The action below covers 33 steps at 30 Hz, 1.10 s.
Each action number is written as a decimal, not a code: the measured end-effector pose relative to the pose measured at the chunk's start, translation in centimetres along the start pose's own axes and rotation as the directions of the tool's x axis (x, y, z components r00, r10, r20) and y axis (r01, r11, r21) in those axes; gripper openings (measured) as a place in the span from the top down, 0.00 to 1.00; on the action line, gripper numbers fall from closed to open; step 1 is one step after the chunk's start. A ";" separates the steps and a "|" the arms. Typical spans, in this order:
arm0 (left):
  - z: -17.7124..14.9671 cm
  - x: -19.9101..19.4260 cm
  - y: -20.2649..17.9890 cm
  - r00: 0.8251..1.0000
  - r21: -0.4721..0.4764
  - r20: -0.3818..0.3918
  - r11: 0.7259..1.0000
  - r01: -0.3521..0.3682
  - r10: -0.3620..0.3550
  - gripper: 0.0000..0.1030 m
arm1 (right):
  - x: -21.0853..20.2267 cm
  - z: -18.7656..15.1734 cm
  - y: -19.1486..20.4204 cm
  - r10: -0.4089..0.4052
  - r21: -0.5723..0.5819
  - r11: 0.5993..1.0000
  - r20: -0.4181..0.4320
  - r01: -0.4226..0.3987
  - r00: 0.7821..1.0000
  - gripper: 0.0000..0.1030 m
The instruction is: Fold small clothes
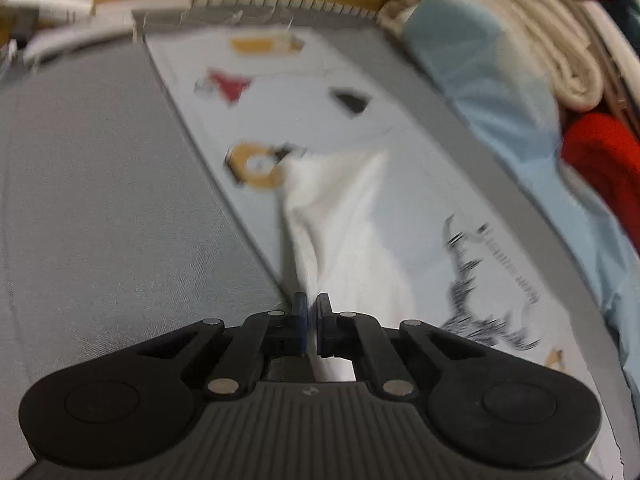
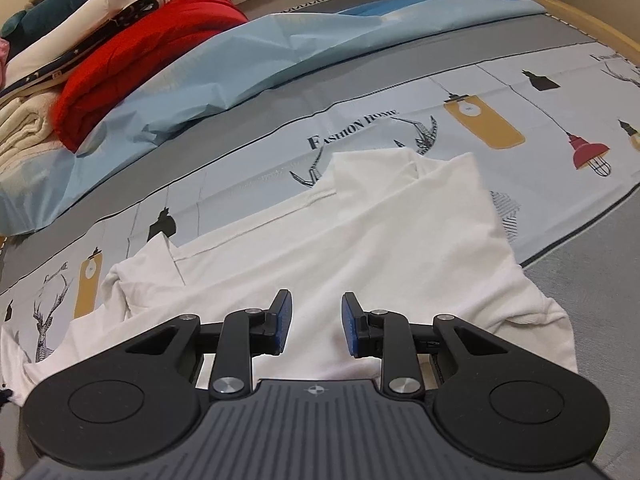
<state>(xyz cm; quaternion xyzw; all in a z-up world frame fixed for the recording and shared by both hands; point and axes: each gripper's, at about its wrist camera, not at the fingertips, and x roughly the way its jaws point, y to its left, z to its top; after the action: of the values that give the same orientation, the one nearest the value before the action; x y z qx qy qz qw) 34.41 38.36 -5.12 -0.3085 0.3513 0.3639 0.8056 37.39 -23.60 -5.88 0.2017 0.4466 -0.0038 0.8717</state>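
A small white garment [image 2: 360, 236] lies partly folded on a pale printed cloth [image 2: 520, 92]. In the left wrist view my left gripper [image 1: 312, 320] is shut on a bunched edge of the white garment [image 1: 340, 216], which stretches away from the pads; the view is blurred by motion. In the right wrist view my right gripper [image 2: 316, 322] is open, with its blue pads [image 2: 283, 320] just above the near part of the garment and nothing between them.
A light blue sheet [image 2: 224, 64], a red folded garment [image 2: 132, 56] and cream towels [image 2: 20, 132] are piled along the far side, also in the left wrist view [image 1: 500, 40]. Grey cloth [image 1: 100, 200] covers the surface beside the printed cloth. A wooden edge [image 2: 568, 20] borders it.
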 end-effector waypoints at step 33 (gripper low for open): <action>-20.4 -16.4 -21.9 0.941 0.564 -0.201 0.753 0.340 -0.274 0.85 | -1.8 2.2 -9.5 0.045 0.337 0.940 0.034 -0.054 0.998 0.75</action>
<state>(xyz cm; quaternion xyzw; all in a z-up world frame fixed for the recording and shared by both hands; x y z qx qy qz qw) 36.98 5.01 1.64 -0.1147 0.4336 0.0824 0.8900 36.29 -33.43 -6.64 0.3595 0.4226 -0.0609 0.8297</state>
